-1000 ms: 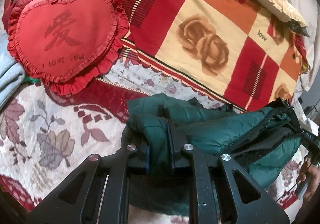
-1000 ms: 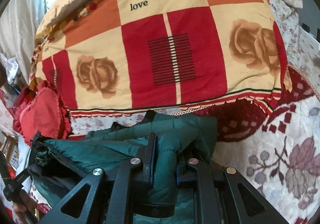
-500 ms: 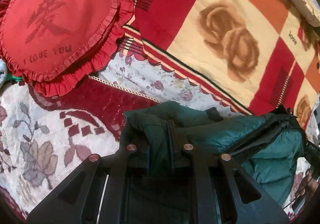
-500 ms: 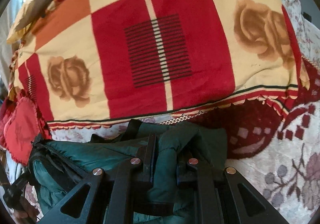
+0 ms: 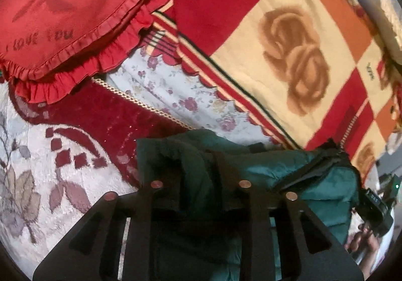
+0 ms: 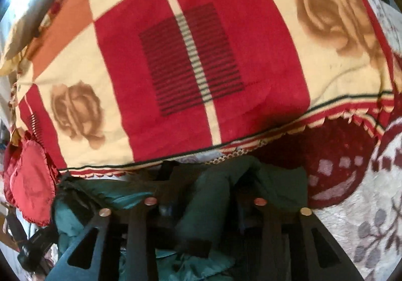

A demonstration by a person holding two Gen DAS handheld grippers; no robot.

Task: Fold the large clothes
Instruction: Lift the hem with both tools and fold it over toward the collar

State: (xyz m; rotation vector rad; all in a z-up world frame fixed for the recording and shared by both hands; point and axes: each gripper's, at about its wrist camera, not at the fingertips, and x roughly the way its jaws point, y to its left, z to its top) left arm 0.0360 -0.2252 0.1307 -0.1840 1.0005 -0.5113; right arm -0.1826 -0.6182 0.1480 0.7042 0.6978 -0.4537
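Observation:
A dark green puffer jacket (image 5: 296, 170) hangs bunched between both grippers, just above a floral bedspread. My left gripper (image 5: 198, 170) is shut on a fold at the jacket's left end. My right gripper (image 6: 208, 188) is shut on a fold of the same jacket (image 6: 105, 195) at its right end. The jacket's black lining and zipper edge show in the left wrist view toward the right. The fingertips of both grippers are buried in the fabric.
A red, cream and orange rose-pattern blanket (image 6: 201, 55) lies folded right behind the jacket; it also shows in the left wrist view (image 5: 289, 30). A red heart-shaped frilled cushion (image 5: 62, 9) sits at the far left. The floral bedspread (image 5: 37, 168) lies beneath.
Both grippers have carried the jacket forward and lower toward the rose blanket, which now fills more of both views. The grips have not changed.

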